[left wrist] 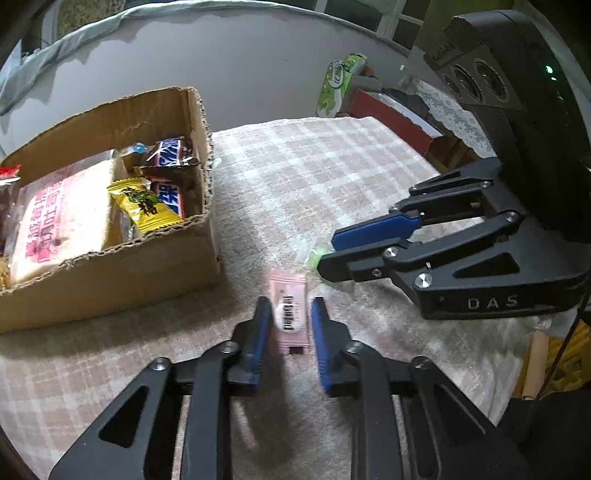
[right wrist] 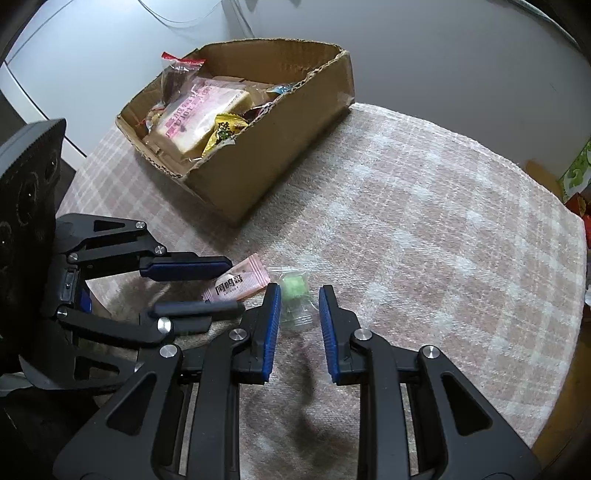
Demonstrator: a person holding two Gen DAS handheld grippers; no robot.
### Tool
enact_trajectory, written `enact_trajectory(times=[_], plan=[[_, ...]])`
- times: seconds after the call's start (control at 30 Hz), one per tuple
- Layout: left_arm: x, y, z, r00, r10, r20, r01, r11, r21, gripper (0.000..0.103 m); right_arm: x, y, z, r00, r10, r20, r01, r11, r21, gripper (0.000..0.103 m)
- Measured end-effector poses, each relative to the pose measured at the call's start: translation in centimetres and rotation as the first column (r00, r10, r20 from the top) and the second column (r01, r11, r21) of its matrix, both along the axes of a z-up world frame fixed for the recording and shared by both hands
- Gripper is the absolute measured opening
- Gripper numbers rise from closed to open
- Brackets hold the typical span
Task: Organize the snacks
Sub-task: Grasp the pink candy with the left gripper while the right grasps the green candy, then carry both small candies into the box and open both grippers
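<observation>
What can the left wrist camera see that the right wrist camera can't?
Only the left wrist view shows the Snickers bars in the cardboard box. Only the right wrist view shows the red-topped clear bag whole. Both show the box, the yellow candy, the pink packet in the left gripper and the green candy in the right gripper.

I seem to be working in a home: a pink checked cloth-covered table (right wrist: 424, 221), a green tissue pack (left wrist: 338, 86), a window (left wrist: 399, 18) behind.
</observation>
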State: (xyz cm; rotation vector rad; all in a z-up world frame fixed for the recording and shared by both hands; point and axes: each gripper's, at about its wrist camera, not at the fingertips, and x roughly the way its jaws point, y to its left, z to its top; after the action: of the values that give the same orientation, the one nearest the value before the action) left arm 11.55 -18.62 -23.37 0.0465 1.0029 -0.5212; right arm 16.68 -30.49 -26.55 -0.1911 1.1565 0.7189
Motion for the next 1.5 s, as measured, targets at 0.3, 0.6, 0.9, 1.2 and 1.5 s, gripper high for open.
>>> enact_trajectory(times=[0.3,0.6,0.9,1.2,1.5], plan=[[-0.2,0.5,0.0,1.0,0.026,-0.012,-0.026,0.999,-0.02,0.017,0.2,0.7,-0.4,1.0,-0.018,-0.013,0.018,1.0,-0.014,0.023],[-0.7,1.0,0.4,0.999,0.035,-0.018,-0.036,0.999,-0.038,0.017,-0.2,1.4,0.0,1.0,0.001,0.014,0.0,1.0,-0.019,0.02],[-1.6,2.3,2.8,0.999,0.036,0.001,-0.036,0.997,-0.072,0.017,-0.8,0.8,2.0,0.999,-0.047,0.026,0.047,0.999,0.001,0.019],[-1.5,7.5,6.6,0.995,0.091,0.033,-0.087,0.99,-0.108,0.017,-0.9,1.4,6.5,0.992,-0.111,0.062,0.109,0.993,0.034,0.019],[0.5,14.2,9.7,0.983,0.167,0.075,-0.158,0.981,-0.115,0.017,-0.1,4.9,10.2,0.984,-0.147,0.102,0.142,0.988,0.052,0.019]])
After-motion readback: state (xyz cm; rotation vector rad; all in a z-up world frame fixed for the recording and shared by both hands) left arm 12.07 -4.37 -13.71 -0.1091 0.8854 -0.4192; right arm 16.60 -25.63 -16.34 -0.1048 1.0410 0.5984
